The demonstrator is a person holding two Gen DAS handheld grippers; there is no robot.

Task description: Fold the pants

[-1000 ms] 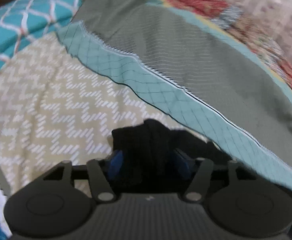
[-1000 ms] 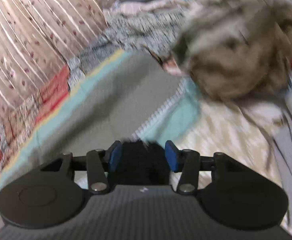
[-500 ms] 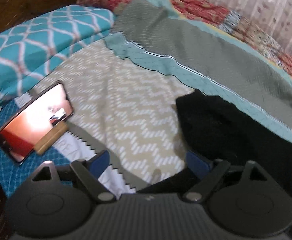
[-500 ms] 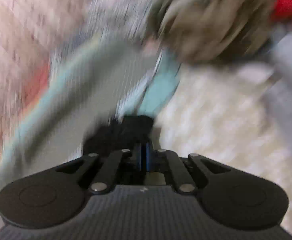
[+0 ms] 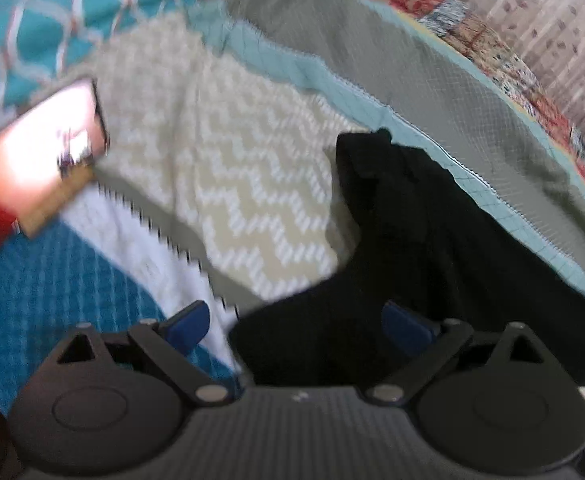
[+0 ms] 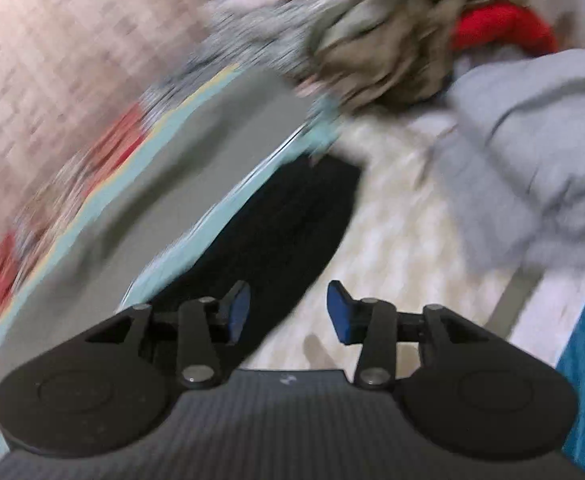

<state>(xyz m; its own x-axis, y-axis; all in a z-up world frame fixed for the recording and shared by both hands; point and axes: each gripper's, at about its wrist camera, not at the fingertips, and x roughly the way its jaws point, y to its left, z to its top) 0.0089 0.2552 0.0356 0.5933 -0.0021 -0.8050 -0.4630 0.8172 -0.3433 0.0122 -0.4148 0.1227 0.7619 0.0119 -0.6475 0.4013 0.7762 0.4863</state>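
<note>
Pants, black, bunched in a long strip on chevron-patterned bedspread, along edge of grey-green quilt. Left gripper: jaws spread wide above pants, holding nothing. Right gripper: jaws apart, empty, beside pants. Phone, screen lit, lying left. Grey garment heaped right.

Each hand-held gripper has a ribbed black body, round discs, silver pivot screws, blue fingertip pads.

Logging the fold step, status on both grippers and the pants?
Left gripper open, right gripper open. Black pants lying on the bedspread, ungripped. Phone beside them, clear.
</note>
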